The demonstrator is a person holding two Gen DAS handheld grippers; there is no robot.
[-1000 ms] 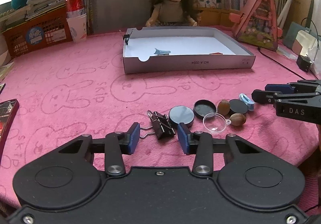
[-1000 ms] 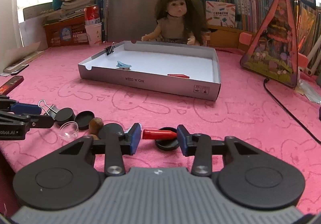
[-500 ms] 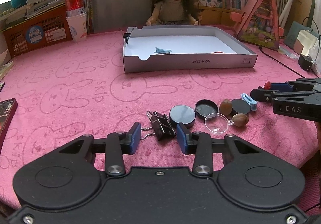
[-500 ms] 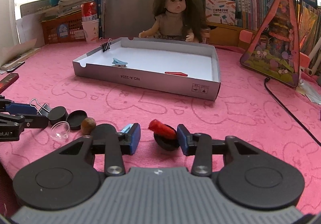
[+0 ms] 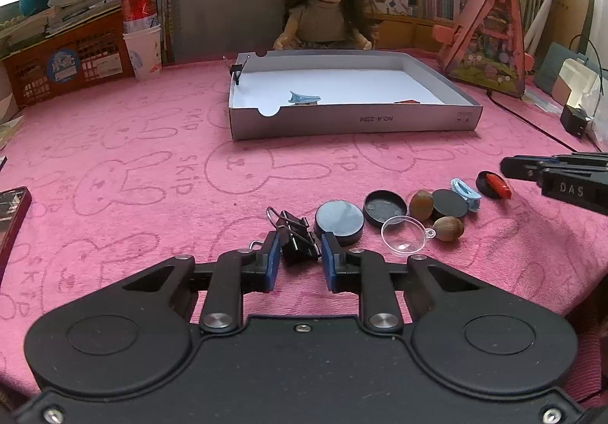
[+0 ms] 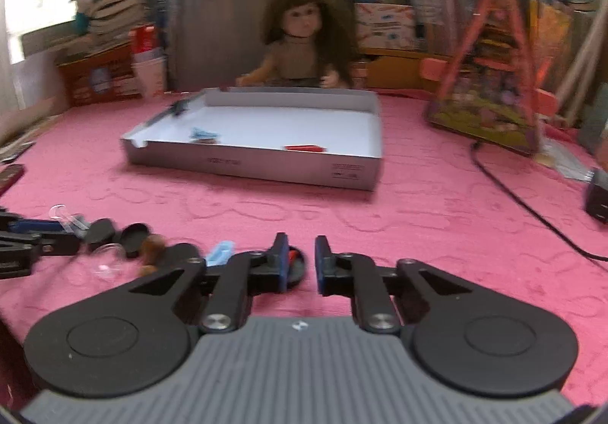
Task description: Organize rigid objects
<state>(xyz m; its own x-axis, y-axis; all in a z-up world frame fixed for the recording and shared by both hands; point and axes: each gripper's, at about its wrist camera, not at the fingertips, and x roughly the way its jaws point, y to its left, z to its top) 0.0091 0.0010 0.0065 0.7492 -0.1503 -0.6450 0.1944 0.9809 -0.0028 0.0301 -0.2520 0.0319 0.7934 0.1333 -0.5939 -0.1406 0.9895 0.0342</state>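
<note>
The black metal binder clip (image 5: 294, 239) lay on the pink rabbit-print cloth (image 5: 152, 158), well in front of the grey cardboard tray (image 5: 353, 120). Your left gripper (image 5: 297, 253) had just clamped it. Your right gripper (image 6: 297, 260) had just closed empty, beside the red clip (image 5: 497, 185).

The whole right wrist view is motion-blurred: the print on the near wall of the grey tray (image 6: 266, 167) is unreadable, and the small objects by the pink cloth's (image 6: 437, 234) near left edge are smeared. The red piece (image 6: 292, 255) on a black lid (image 6: 296, 270) is mostly hidden behind the left finger of the right gripper (image 6: 298, 260). In the left wrist view, the black binder clip (image 5: 296, 241) is partly covered by the left gripper (image 5: 298, 253), and the tray's near wall hides most of a red item (image 5: 407, 102) inside. A dark object (image 5: 11, 219) is cut off by the left edge.
</note>
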